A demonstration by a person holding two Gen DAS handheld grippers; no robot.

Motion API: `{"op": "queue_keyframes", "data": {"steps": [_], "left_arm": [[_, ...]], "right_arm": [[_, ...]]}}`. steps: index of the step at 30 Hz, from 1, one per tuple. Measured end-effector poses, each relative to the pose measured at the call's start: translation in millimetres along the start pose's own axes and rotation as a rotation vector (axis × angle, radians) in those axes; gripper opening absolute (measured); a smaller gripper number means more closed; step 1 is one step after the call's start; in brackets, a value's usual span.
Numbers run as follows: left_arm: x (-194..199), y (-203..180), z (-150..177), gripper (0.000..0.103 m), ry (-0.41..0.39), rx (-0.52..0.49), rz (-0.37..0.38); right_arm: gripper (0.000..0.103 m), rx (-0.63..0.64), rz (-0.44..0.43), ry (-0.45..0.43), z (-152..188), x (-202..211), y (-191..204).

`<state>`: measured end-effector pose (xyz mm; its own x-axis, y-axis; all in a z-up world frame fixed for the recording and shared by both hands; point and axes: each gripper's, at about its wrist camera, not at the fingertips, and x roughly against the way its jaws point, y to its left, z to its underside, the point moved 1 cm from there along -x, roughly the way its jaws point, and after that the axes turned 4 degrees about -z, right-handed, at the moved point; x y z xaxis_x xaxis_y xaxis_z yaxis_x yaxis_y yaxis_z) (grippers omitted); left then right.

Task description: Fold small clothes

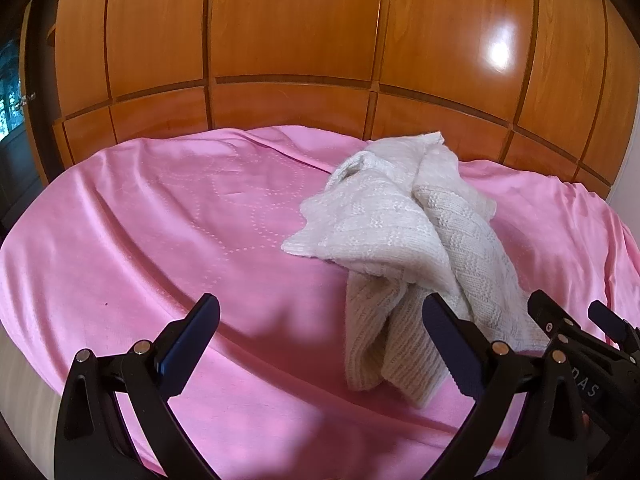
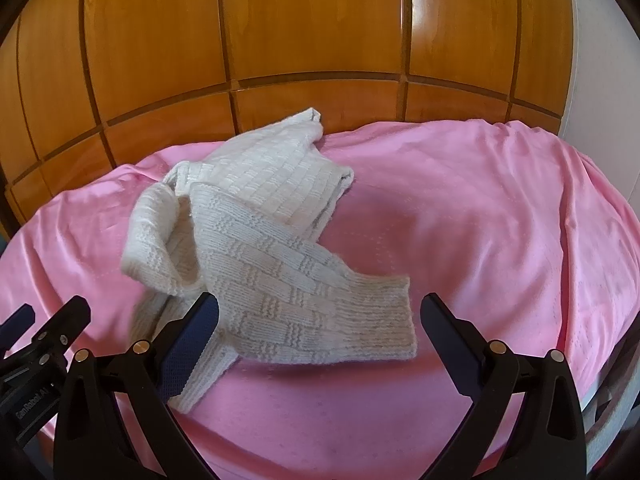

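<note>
A cream knitted sweater (image 2: 256, 240) lies crumpled on the pink bedspread (image 2: 480, 220), towards the far side by the wooden wardrobe (image 2: 280, 40). The left gripper (image 1: 320, 344) and right gripper (image 2: 320, 340) both hang released, jaws wide, holding nothing. The near ribbed cuff (image 2: 384, 316) sits between the right jaws. Nipping one layer (the knit is bunched and loose) could drag the heap further askew, I'd say.

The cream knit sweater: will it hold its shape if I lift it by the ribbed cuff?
Probably not: the sweater lies crumpled in soft folds, so it should droop. Its chunky knit suggests some weight. The pink sheet looks smooth, so it may slide.
</note>
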<state>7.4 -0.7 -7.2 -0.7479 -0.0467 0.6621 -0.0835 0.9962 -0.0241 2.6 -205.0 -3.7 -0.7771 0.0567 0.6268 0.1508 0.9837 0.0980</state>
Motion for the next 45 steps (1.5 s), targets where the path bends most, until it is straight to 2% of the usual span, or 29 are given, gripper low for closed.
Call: {"op": "queue_keyframes", "data": {"steps": [45], "left_arm": [[-0.7, 1.9, -2.5, 0.101, 0.011, 0.011, 0.003]], "right_arm": [[0.1, -0.003, -0.026, 0.026, 5.7, -7.1, -1.3]]}}
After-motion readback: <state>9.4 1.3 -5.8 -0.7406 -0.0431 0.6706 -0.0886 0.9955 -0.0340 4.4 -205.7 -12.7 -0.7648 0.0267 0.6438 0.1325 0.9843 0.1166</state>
